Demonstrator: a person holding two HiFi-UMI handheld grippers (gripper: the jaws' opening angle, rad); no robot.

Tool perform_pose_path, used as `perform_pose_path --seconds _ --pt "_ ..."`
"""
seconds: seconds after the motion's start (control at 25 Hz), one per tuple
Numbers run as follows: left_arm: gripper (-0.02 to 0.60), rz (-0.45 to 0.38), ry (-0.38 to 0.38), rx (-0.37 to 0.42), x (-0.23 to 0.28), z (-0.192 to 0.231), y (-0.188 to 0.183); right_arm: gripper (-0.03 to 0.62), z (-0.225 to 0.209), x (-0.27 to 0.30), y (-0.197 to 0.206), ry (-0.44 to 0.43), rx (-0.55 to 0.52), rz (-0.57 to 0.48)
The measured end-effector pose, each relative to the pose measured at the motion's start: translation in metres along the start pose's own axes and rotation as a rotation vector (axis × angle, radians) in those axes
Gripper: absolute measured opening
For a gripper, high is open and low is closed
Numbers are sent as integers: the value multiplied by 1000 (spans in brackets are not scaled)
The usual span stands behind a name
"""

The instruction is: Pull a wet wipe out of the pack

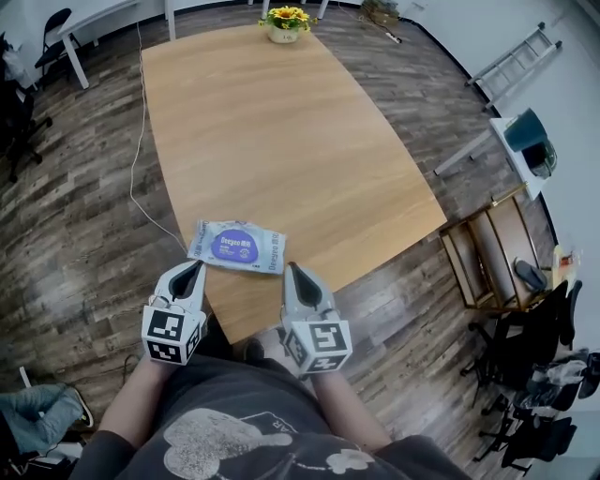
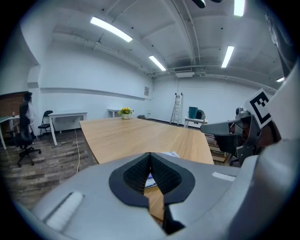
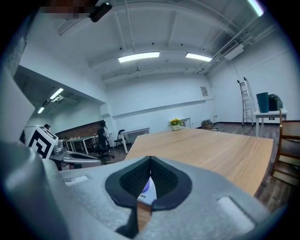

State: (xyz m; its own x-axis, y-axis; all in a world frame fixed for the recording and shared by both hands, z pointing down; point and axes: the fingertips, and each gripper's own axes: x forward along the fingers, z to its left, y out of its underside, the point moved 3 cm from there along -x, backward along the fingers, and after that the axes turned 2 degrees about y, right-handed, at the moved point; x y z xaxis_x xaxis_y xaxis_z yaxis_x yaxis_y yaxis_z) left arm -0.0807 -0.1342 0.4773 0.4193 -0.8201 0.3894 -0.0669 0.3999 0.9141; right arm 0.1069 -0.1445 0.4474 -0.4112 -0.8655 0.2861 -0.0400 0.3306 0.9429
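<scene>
Wood-plank flooring (image 1: 75, 244) surrounds a long wooden table (image 1: 281, 141), at whose 12 o'clock end a pot of yellow flowers (image 1: 287, 23) is set. Near the 6 o'clock edge of the table a wet wipe pack (image 1: 236, 246) is laid flat, label up. The left gripper (image 1: 194, 266) is held just beside the pack at its 7 o'clock corner, the right gripper (image 1: 291, 267) at its 5 o'clock corner; whether either touches it cannot be told. Both pairs of jaws are pressed together with nothing between them, and the pack is seen beyond the tips in each gripper view.
</scene>
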Motion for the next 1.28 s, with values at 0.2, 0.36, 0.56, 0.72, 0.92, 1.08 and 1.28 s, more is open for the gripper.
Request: perform_pose_path --seconds 0.2,0.36,0.56,0.72,0.92,1.08,1.28 --pt "18 112 35 -5 26 19 21 -11 2 21 -2 34 -6 26" --pt "18 198 92 -17 45 25 39 -10 5 35 7 38 -17 80" --pt "18 270 125 -92 61 32 52 -11 9 47 10 42 -32 116" --pt "18 329 144 -73 66 35 62 -10 10 53 9 48 -46 130" --pt "18 391 190 -41 71 36 67 -11 13 60 11 35 -80 163" --pt "18 444 222 -5 75 33 71 -11 28 72 26 -73 -231 274" --pt "18 474 261 19 78 32 74 123 49 93 53 -232 -429 404"
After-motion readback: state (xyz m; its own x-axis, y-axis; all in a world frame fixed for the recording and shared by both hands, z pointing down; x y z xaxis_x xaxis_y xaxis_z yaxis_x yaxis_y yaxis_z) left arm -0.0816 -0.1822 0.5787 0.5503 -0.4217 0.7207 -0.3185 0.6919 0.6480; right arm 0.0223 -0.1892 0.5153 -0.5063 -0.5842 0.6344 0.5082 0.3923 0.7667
